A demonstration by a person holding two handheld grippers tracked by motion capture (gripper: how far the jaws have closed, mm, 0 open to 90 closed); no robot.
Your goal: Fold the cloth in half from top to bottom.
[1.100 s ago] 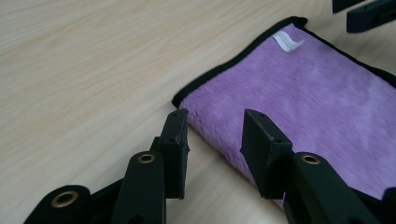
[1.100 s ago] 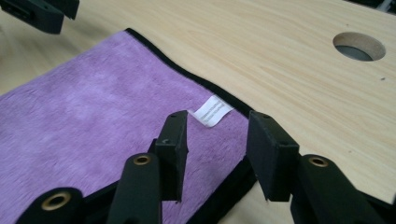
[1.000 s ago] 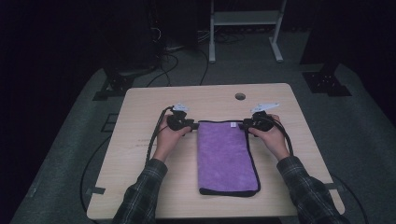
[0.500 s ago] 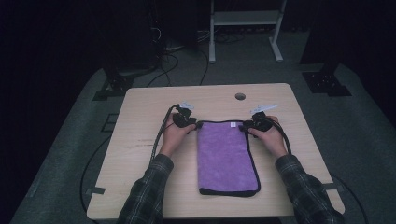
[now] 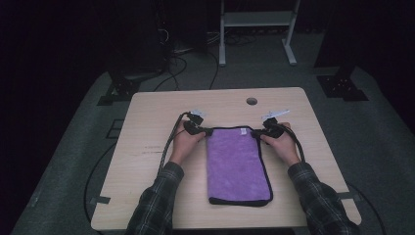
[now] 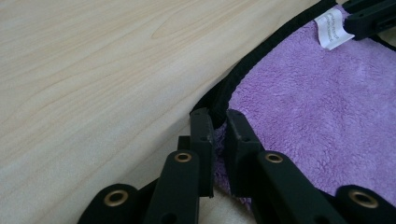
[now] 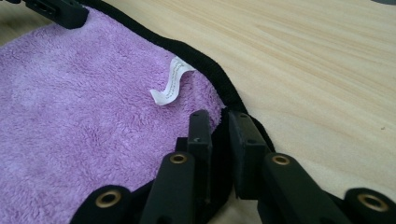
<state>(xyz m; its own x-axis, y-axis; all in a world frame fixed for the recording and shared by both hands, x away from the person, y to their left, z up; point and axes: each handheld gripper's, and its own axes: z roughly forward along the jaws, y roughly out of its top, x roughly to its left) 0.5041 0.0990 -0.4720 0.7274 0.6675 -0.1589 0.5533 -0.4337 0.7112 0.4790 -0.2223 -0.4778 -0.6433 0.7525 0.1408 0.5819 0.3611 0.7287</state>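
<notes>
- The purple towel [image 5: 238, 164] is lying flat on the worktop [image 5: 147, 122], folded into a long strip whose long axis is running from the far side toward the near edge, between the 2 forearms.
- The left tongs [image 5: 204, 131] are sitting at the towel's far-left corner, and in the left gripper view the left tongs [image 6: 215, 122] are pinching the black hem [image 6: 243, 70] of that corner between nearly closed jaws.
- The right tongs [image 5: 256, 132] are sitting at the far-right corner; in the right gripper view the right tongs [image 7: 219, 122] are clamping the hem there too, with only cloth filling the thin gap between the jaws.
- The white care label [image 7: 169, 87] is lying on the pile just beside the right tongs, so the far short edge is the one being held, stretched left to right between the 2 tongs.
- The rest of the towel is extending from both tongs toward the person, with the near fold [image 5: 240, 200] resting free close to the worktop's near edge.
- Judging from this, the coming move is likely turning on that axis: both corners are equally in hand, so lifting and carrying them toward the near end would be folding the strip across its length, and the 2 hands would need to be travelling together to keep the edge straight.
</notes>
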